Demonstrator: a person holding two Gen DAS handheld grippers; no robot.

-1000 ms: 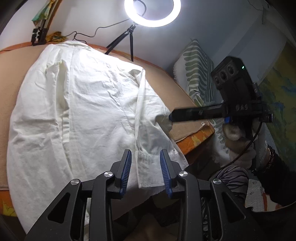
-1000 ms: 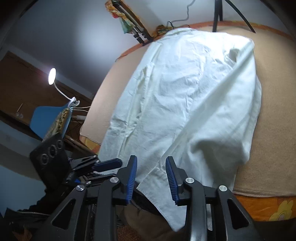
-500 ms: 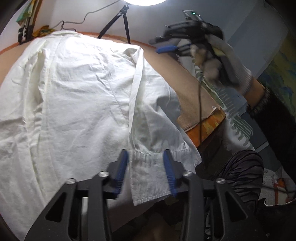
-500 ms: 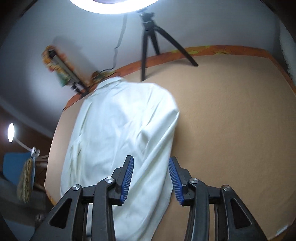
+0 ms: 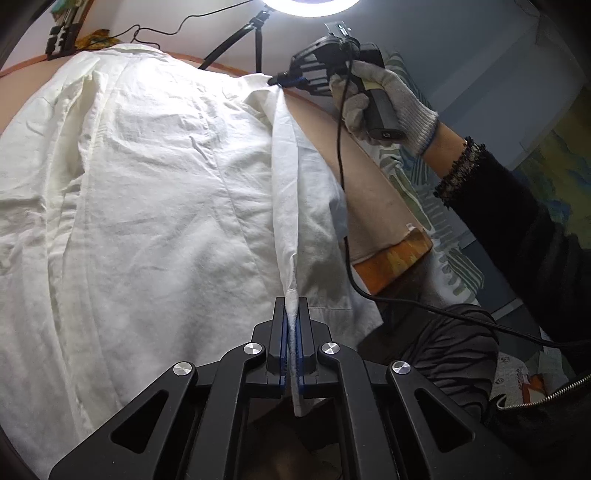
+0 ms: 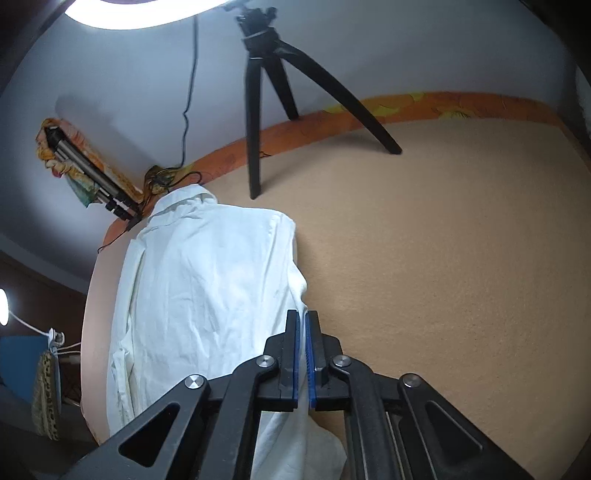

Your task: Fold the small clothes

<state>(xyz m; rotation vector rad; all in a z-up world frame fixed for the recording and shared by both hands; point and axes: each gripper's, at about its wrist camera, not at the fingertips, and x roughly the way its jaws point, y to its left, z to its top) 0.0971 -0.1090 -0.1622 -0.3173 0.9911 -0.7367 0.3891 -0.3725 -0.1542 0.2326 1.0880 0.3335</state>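
A white long-sleeved shirt lies spread on a tan bed cover. My left gripper is shut on the cuff end of its right sleeve, which runs taut up the shirt's right side. My right gripper, held in a gloved hand, is shut on the sleeve's far end near the shoulder. In the right wrist view the right gripper is shut on the shirt's edge over the tan cover.
A black tripod with a ring light stands at the bed's far edge. A folded tripod and cables lie behind the collar. The bed's orange front corner is to the right, with a patterned pillow beyond.
Both grippers have shut on the sleeve. The right gripper moved from the near edge to the shoulder end; the sleeve is now pulled into a raised ridge.
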